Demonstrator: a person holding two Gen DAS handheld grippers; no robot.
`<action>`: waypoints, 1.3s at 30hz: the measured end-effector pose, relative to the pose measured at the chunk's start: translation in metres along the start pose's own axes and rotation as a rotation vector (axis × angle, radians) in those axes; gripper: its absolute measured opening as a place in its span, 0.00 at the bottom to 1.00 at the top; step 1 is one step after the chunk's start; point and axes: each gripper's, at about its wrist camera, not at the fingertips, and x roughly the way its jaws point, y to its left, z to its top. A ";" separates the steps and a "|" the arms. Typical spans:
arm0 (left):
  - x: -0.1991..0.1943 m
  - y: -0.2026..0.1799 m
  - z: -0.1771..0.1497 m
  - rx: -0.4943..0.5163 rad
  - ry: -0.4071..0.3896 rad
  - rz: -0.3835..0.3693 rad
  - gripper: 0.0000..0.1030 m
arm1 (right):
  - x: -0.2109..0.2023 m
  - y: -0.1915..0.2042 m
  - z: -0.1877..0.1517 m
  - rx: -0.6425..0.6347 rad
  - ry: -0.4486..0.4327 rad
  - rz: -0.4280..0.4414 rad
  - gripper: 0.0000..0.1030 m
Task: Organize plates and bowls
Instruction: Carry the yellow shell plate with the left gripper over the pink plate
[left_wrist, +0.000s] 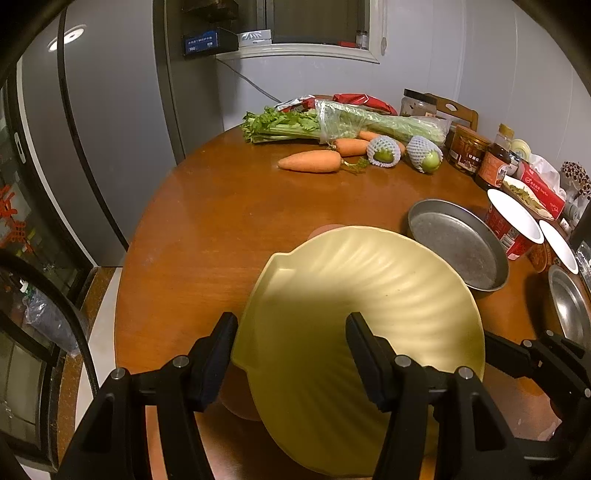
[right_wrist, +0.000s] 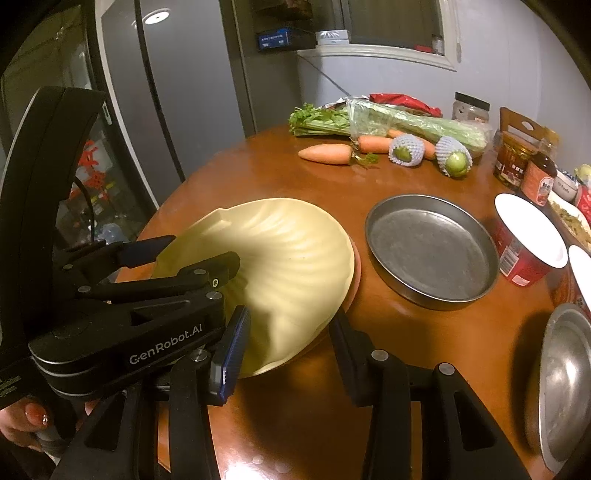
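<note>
A yellow shell-shaped plate (left_wrist: 354, 332) (right_wrist: 280, 273) lies on top of a pink plate (left_wrist: 321, 230) (right_wrist: 355, 273) on the brown round table (left_wrist: 207, 229). My left gripper (left_wrist: 291, 336) (right_wrist: 188, 251) is open, its fingers on either side of the yellow plate's near rim: one outside the rim, one over the plate's inside. My right gripper (right_wrist: 288, 332) is open, its fingers straddling the plate's right edge. A round metal pan (left_wrist: 458, 247) (right_wrist: 432, 251) sits to the right. A second metal bowl (left_wrist: 570, 306) (right_wrist: 565, 384) lies at the far right.
Carrots (left_wrist: 310, 161), celery (left_wrist: 332, 123) and two net-wrapped fruits (left_wrist: 384, 149) lie at the table's far side. Jars (left_wrist: 467, 147), a red cup (left_wrist: 511, 221), a tissue box (left_wrist: 541, 188) crowd the right edge. A grey fridge (left_wrist: 110, 129) stands left.
</note>
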 end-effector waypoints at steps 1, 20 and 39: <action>0.000 0.000 0.000 -0.001 -0.001 0.000 0.59 | 0.000 0.000 0.000 -0.003 -0.001 -0.002 0.45; -0.002 0.020 0.004 -0.040 -0.026 0.016 0.59 | 0.000 -0.005 -0.006 0.003 0.008 -0.033 0.45; 0.009 0.004 -0.004 -0.012 0.020 0.012 0.59 | -0.003 -0.017 -0.006 0.049 0.007 -0.037 0.45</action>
